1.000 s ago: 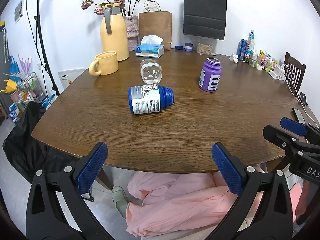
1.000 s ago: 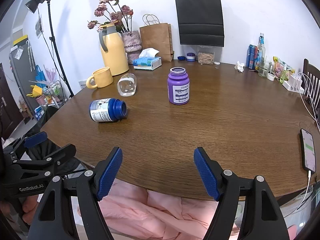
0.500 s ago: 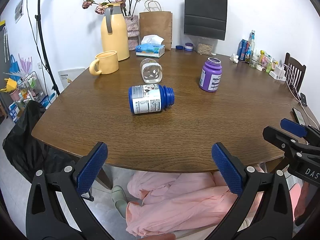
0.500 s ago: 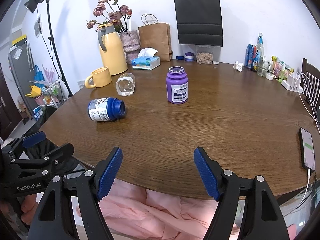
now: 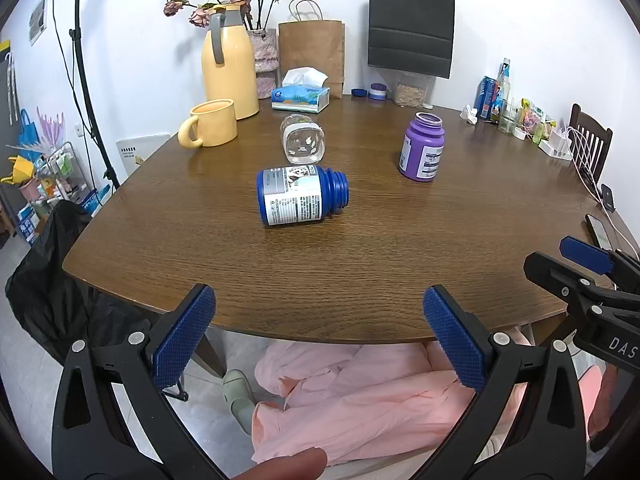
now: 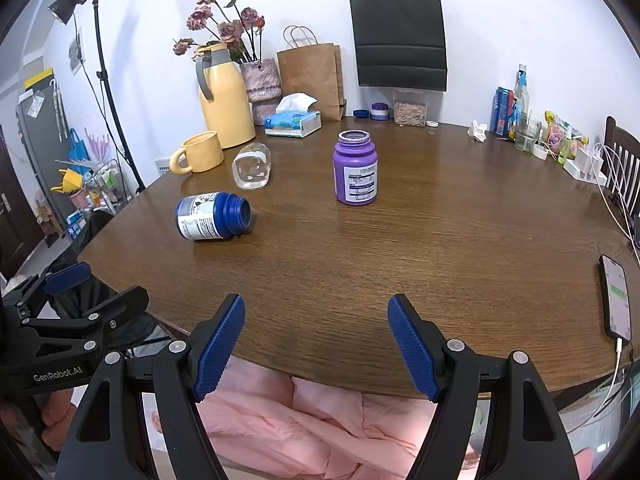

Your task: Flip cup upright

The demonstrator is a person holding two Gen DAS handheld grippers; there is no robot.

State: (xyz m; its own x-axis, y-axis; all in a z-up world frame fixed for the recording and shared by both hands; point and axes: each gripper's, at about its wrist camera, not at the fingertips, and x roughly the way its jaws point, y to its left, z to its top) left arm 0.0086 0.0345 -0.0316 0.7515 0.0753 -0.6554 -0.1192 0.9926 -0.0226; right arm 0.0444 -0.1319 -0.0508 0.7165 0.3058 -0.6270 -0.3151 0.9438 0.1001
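Both grippers hang at the near edge of a rounded, dark wood-grain table [image 5: 360, 272], over folds of soft pink fabric [image 5: 380, 400]. The left gripper [image 5: 320, 336] has its jaws spread wide with nothing between them, and its blue pads [image 5: 182, 338] are stippled like fine rasp; the right gripper [image 6: 316, 348] stands the same way, jaws wide apart and empty, black plastic arms studded with silver rivets. The cup [image 5: 302, 145], clear glass and squarish with rounded corners, lies on its side well back on the table, its base facing the grippers, just beyond a blue plastic bottle [image 5: 301, 195]. That bottle also lies on its side, capless, threaded neck pointing right, a glossy printed label wrapped round it. To the right of both, apart from them, a purple plastic bottle [image 5: 422, 147] stands upright with its mouth open. Left of the cup sits a matte yellow ceramic mug [image 5: 210, 123], handle turned left, in front of a tall yellow jug [image 5: 229, 68] with a grey handle. A tissue box [image 5: 301, 96] rests behind the cup, and a smooth phone [image 6: 616, 298] lies flat at the table's right edge with a white cable plugged in.
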